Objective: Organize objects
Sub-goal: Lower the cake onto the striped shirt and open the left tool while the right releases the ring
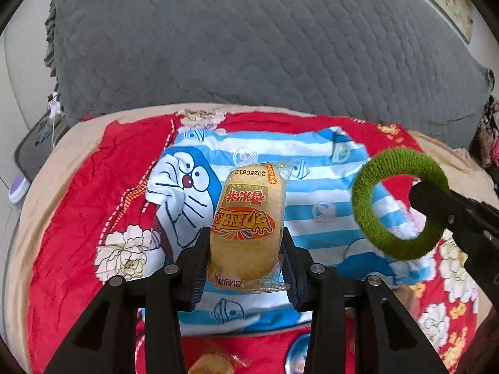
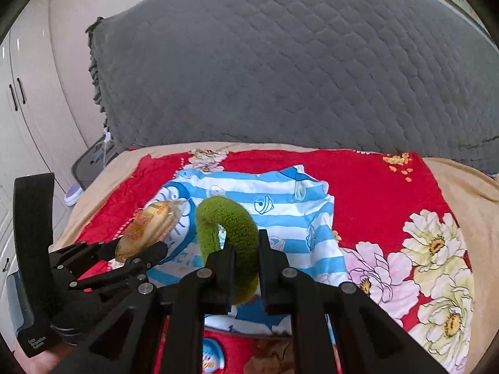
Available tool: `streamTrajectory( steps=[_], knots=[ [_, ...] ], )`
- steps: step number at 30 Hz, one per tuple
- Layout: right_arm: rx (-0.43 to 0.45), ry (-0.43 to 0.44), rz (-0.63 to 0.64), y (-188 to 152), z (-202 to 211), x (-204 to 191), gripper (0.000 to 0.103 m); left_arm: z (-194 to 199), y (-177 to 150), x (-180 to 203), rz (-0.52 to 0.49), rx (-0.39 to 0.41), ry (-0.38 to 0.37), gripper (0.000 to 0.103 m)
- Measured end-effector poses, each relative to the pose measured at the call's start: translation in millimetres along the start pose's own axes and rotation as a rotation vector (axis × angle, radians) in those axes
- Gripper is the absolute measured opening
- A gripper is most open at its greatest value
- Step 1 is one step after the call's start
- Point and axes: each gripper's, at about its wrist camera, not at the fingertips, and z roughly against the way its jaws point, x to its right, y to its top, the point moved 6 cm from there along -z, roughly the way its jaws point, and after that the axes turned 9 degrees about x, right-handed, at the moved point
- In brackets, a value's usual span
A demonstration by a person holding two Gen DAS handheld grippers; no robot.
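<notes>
L gripper (image 1: 246, 249) is clamped on a yellow wrapped rice cake snack (image 1: 248, 221), both pads against its sides, pack held upright w/ print upside down, up off the blue-striped cartoon cloth (image 1: 312, 162). In the R wrist view the same snack (image 2: 146, 227) sits in the L gripper (image 2: 137, 254) over the cloth's left edge.

R gripper (image 2: 246, 249) is closed on a green fuzzy ring (image 2: 230, 227), jaws pinching one side of the loop, rest of it standing up ahead of the fingers. From the L cam the ring (image 1: 399, 202) hangs above the cloth's right edge, R gripper (image 1: 436, 215) biting its right part.

Cloth (image 2: 280, 215) lies about mid on a red floral blanket (image 1: 78, 218) over the bed; grey quilted pillow (image 1: 249, 37) along the far edge. Another wrapped snack (image 1: 212, 364) partly visible at the near edge, below the L gripper
</notes>
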Motion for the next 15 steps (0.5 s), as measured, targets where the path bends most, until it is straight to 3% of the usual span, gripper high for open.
streamTrajectory(
  steps=[15],
  knots=[
    [-0.121,-0.015,0.014,-27.3,-97.3,9.4,0.013,-80.3,-26.9,-4.4,0.015,-0.083,0.008,0.042]
  ],
)
